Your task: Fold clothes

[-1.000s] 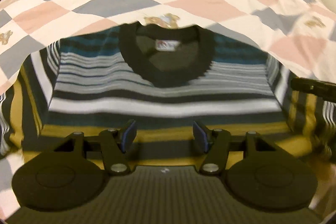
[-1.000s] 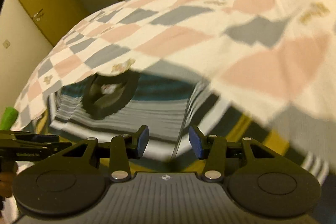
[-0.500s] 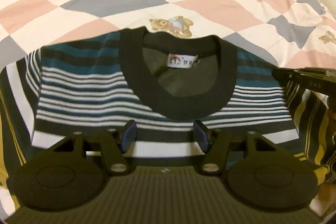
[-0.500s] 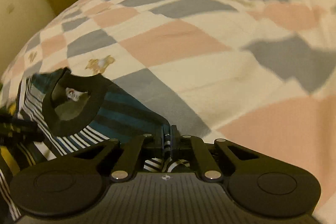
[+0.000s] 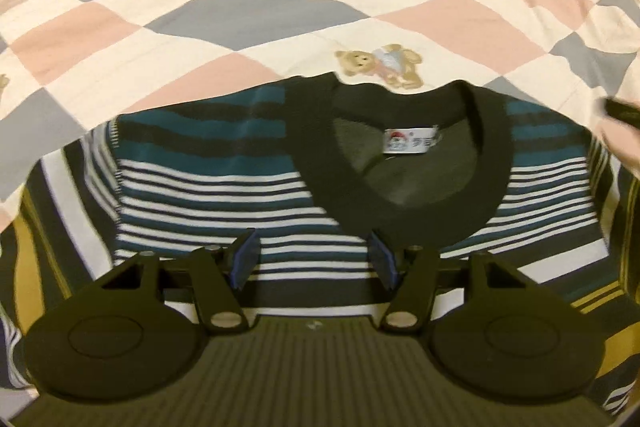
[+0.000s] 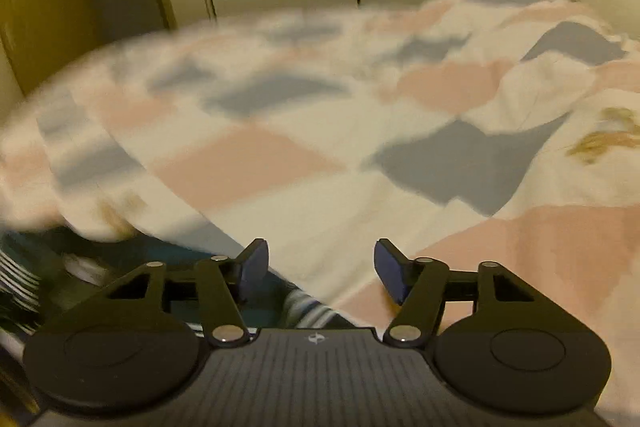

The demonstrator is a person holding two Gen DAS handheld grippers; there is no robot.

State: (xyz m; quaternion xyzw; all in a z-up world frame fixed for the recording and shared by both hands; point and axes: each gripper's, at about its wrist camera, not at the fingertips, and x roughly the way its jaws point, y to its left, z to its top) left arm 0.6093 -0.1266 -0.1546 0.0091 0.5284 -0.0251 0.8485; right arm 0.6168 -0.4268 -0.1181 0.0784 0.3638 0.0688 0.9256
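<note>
Left gripper [image 5: 313,259]: fingers spread wide, holding nothing, over the striped sweater [image 5: 208,183]. Right gripper [image 6: 320,269]: likewise spread, empty, above the sweater's edge. Sweater: teal, white, black and mustard stripes, black V-neck collar [image 5: 404,219], lying flat on the checked quilt [image 5: 280,7].

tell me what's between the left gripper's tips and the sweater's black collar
Only the sweater's own striped knit: white, teal and dark bands run from the open left gripper up to the black collar. Nothing else lies there, as the left wrist view shows.
</note>
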